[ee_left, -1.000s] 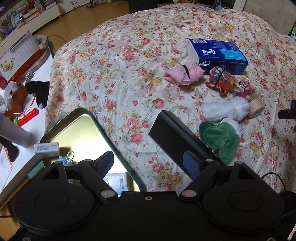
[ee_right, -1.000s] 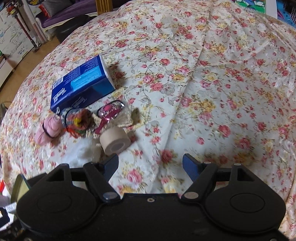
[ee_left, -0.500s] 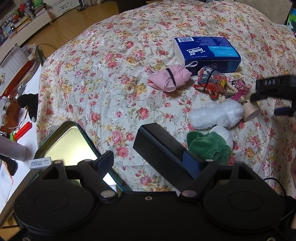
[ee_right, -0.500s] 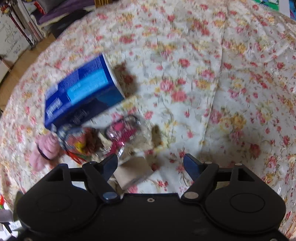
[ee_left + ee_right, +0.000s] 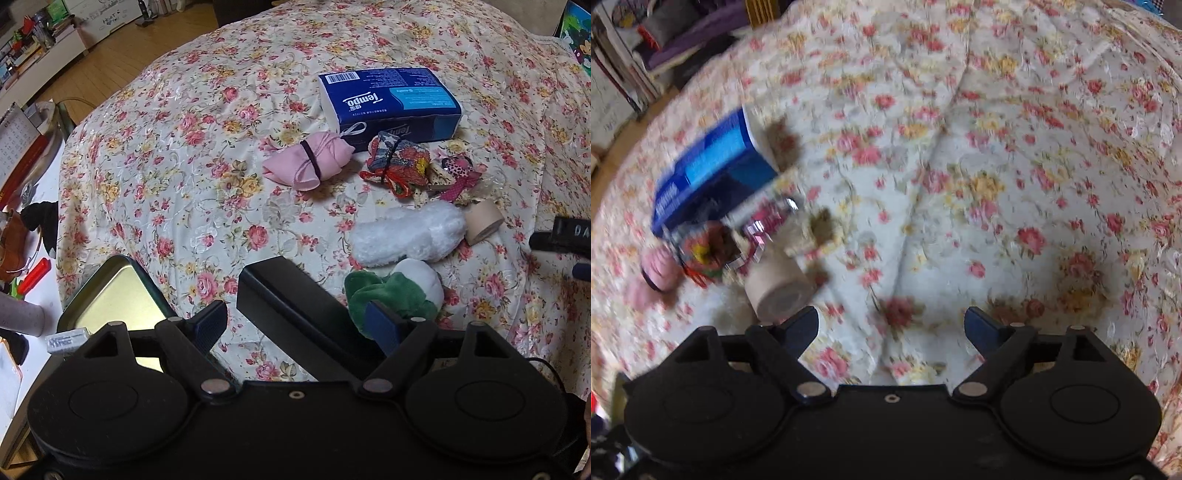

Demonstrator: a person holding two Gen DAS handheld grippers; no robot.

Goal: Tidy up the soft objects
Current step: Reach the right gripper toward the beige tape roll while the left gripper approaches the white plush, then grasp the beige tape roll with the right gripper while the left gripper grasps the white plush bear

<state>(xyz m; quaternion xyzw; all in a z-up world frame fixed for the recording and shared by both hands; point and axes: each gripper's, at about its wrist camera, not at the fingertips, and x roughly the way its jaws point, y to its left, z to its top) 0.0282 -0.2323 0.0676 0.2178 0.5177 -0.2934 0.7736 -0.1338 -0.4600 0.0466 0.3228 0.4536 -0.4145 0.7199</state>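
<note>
At the left, the left gripper [image 5: 293, 314] is kept slack and empty over the bed [image 5: 192, 155], a black box [image 5: 280, 291] lying behind one finger. Further right, the white fluffy piece [image 5: 406, 236] lies with its long axis rising toward the right, touching the beige roll [image 5: 777, 286]. The roll lies on its side, flat end toward the right gripper [image 5: 892, 317]. The right gripper has been brought down over this cluster and its jaws are opening, with nothing between them. A pick of the roll is judged imminent — the roll sits just beside one finger, not yet centred.
</note>
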